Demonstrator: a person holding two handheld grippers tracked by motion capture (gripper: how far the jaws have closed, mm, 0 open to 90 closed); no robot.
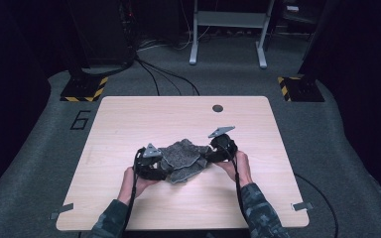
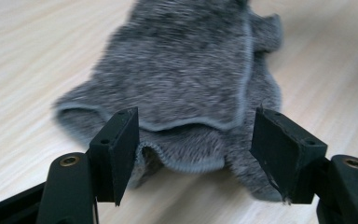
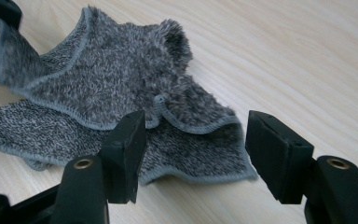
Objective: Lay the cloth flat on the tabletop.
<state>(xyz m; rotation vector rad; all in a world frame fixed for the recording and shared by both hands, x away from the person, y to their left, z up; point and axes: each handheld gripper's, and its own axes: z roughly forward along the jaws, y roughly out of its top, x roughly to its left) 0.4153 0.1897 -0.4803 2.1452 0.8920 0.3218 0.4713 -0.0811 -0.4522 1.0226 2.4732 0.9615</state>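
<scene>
Grey cloth lies crumpled on the wooden table, a little toward six o'clock from the middle. We hold the left gripper at its nine o'clock edge and the right gripper at its three o'clock edge. In the left gripper view the jaws stand apart, released, with the cloth's folded hem between them but unpinched. In the right gripper view the jaws are likewise spread, a corner of the cloth lying loose between them.
</scene>
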